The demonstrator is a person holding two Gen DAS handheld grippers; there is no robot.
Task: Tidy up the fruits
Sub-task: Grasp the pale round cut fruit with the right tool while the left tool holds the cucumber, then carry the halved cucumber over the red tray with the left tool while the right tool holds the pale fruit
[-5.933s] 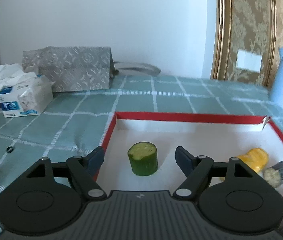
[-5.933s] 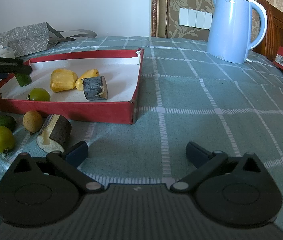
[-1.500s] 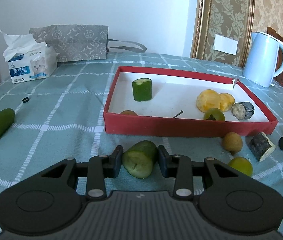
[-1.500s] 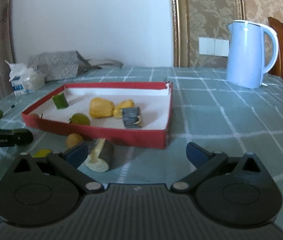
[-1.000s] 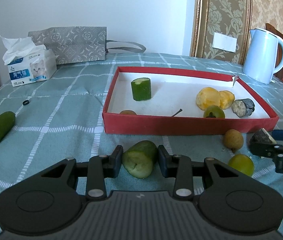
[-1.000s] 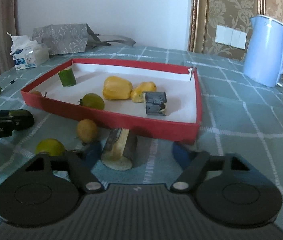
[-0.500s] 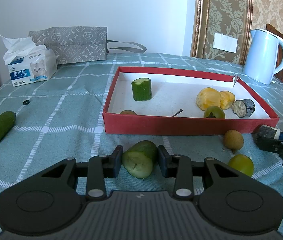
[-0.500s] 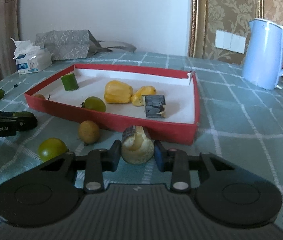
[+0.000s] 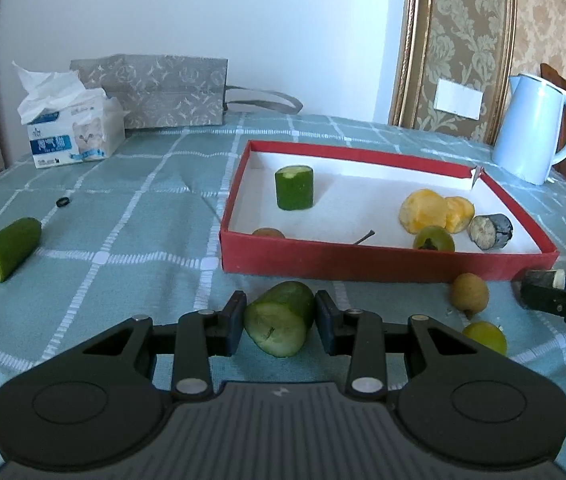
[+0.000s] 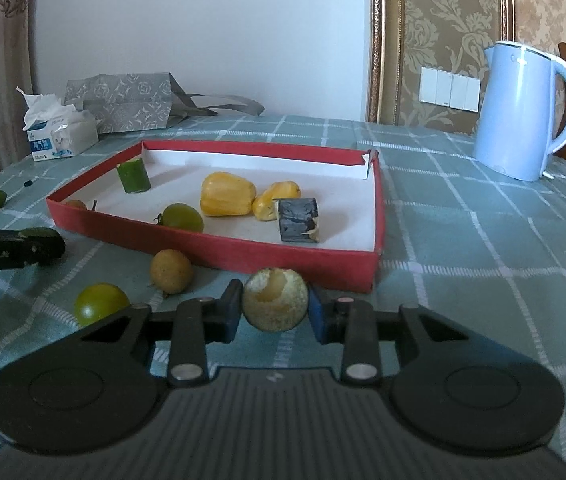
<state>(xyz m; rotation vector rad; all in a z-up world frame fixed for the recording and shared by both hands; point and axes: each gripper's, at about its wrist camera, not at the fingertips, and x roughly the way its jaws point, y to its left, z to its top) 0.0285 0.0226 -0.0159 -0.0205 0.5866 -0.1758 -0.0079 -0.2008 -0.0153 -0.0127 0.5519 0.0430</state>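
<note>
The left gripper point(image 9: 279, 318) is clamped on a cucumber end point(image 9: 280, 319), cut face toward the camera, just off the tray point(image 9: 383, 258) wall at the tray's 7 o'clock. The right gripper point(image 10: 274, 312) grips a pale-cut fruit chunk point(image 10: 275, 305) before the tray's near wall — at about its 5 o'clock. Inside the tray: an upright cucumber stub point(image 9: 294, 187) at 11 o'clock, yellow pieces point(image 9: 429, 211) and a dark chunk point(image 9: 491, 231) toward 3 o'clock. On the cloth point(image 9: 123, 216) between the grippers lie a brown fruit point(image 10: 172, 271) and a green fruit point(image 10: 101, 303); another cucumber piece point(image 9: 9, 249) lies well off at the tray's 9 o'clock.
</note>
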